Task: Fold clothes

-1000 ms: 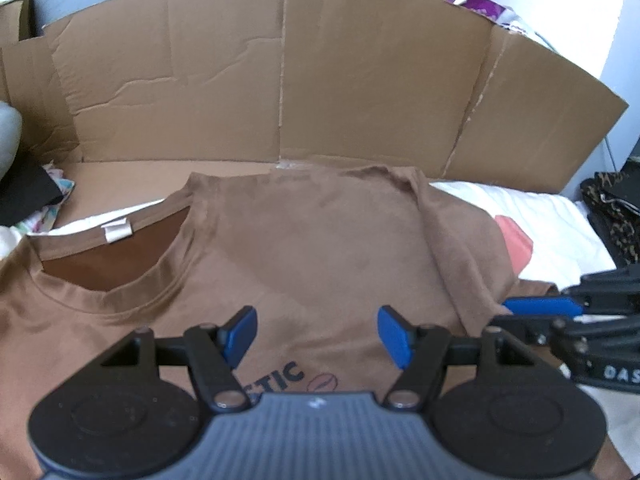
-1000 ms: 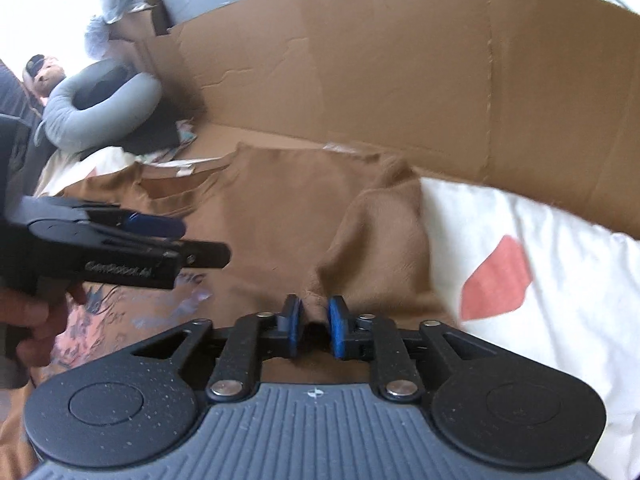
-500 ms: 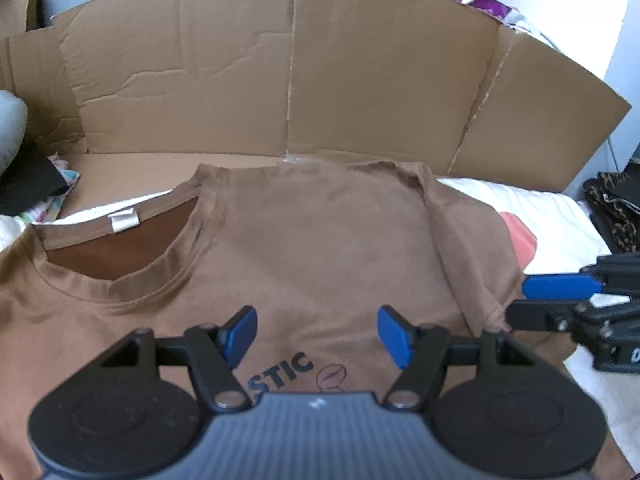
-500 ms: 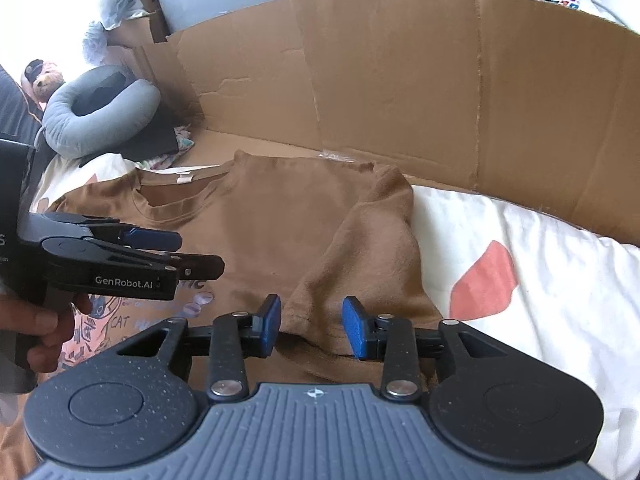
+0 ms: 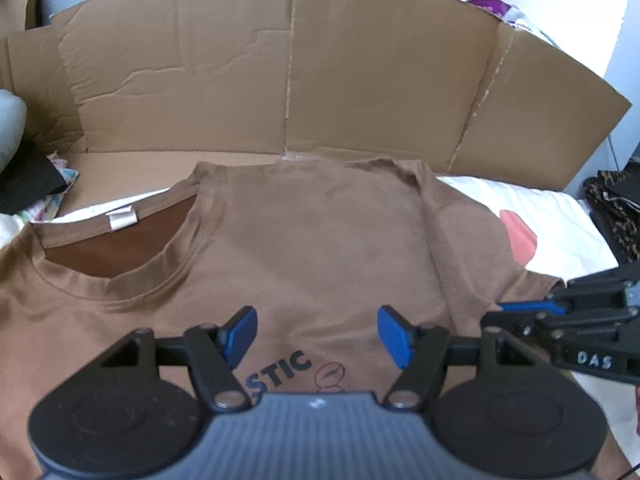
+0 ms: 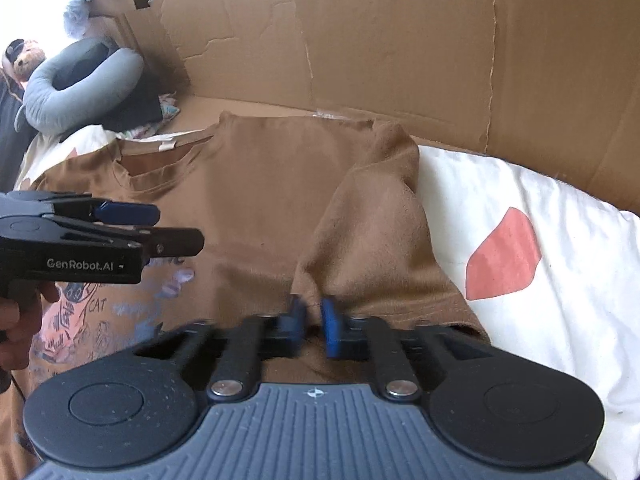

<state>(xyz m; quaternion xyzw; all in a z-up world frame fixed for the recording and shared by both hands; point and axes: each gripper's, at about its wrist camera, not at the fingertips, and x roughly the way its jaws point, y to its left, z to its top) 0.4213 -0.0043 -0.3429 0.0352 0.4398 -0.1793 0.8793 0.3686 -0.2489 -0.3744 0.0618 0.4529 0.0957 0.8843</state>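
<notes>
Right wrist view: brown T-shirt (image 6: 260, 184) lies flat, sleeve folded inward, right hand-held gripper (image 6: 312, 320) clamped on its edge.

Left gripper (image 5: 316, 334) fingers spread wide, right gripper (image 6: 313, 322) fingers just closed, both angled downward

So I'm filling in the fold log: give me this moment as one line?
stage: sleeve fold | left gripper: open, above brown T-shirt | right gripper: just closed, pinching sleeve hem
</notes>
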